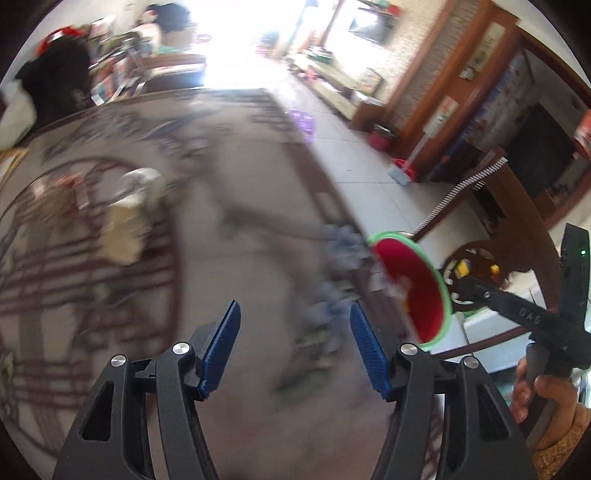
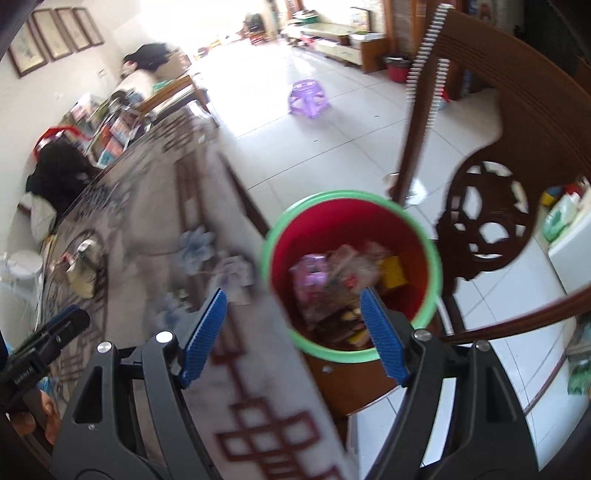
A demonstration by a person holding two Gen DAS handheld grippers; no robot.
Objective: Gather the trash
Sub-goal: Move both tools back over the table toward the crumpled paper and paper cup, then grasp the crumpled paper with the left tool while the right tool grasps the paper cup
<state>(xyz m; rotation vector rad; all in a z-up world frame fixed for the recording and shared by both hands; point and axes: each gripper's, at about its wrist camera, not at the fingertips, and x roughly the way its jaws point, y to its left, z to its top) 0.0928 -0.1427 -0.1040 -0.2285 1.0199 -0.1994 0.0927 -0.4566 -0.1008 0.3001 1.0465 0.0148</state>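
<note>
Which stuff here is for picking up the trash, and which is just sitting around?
For the job:
- red bin with green rim, wrappers already inside
- crumpled pale scraps on the table
- left gripper and right gripper, fingers apart, nothing held

Just lying about:
- purple stool
- carved wooden chair
- framed pictures

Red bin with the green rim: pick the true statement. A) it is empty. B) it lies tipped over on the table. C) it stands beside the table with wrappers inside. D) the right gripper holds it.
C: the right wrist view shows the red bin upright by the table's edge, with wrappers in it.
</note>
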